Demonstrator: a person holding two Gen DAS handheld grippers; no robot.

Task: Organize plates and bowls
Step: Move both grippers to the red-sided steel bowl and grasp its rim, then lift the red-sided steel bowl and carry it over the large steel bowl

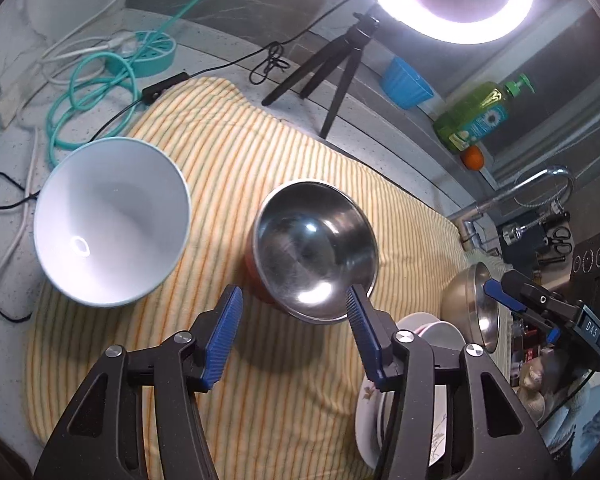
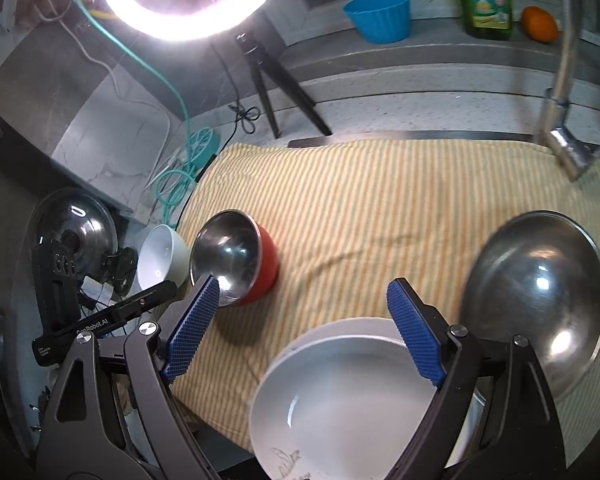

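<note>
Beside the white bowl [image 2: 162, 254], only the right-wrist view shows a glass lid [image 2: 74, 226].

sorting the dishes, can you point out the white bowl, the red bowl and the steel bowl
white bowl [image 1: 112, 220], left wrist view, inner wall
red bowl [image 2: 266, 260], right wrist view, red outer side
steel bowl [image 2: 536, 296], right wrist view, shiny inside

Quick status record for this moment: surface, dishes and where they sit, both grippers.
surface: yellow striped towel
left side: white ceramic bowl, beside red-sided steel bowl
right side: plain steel bowl, stacked white plates
left gripper: open, empty, near the red-sided bowl's rim
right gripper: open, empty, above the plates
</note>
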